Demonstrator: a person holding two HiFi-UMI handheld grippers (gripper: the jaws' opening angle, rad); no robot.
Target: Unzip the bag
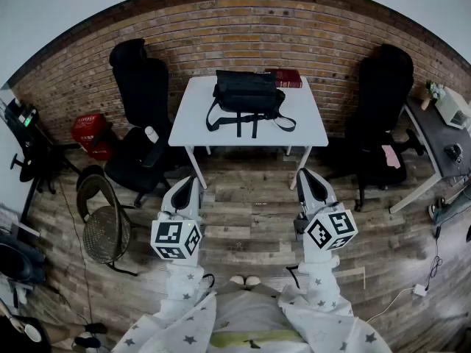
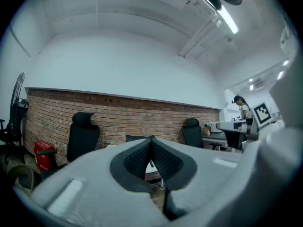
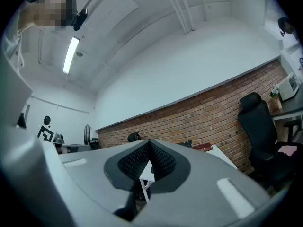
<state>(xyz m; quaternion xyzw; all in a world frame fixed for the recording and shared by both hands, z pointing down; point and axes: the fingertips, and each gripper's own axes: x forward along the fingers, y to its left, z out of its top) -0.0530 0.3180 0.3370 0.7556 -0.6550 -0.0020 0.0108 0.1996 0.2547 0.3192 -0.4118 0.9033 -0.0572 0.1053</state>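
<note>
Black bag [image 1: 247, 93] sits on white counter [image 1: 309, 127]. Left hand-held gripper [image 1: 186, 184] and right hand-held gripper [image 1: 307, 176] both pressed together, empty, well apart from counter.

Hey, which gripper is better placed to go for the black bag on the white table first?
Right, but only barely. The left gripper and right gripper are both shut, empty and short of the table, the bag centred between them; the right one's tip looks slightly nearer the table edge.
</note>
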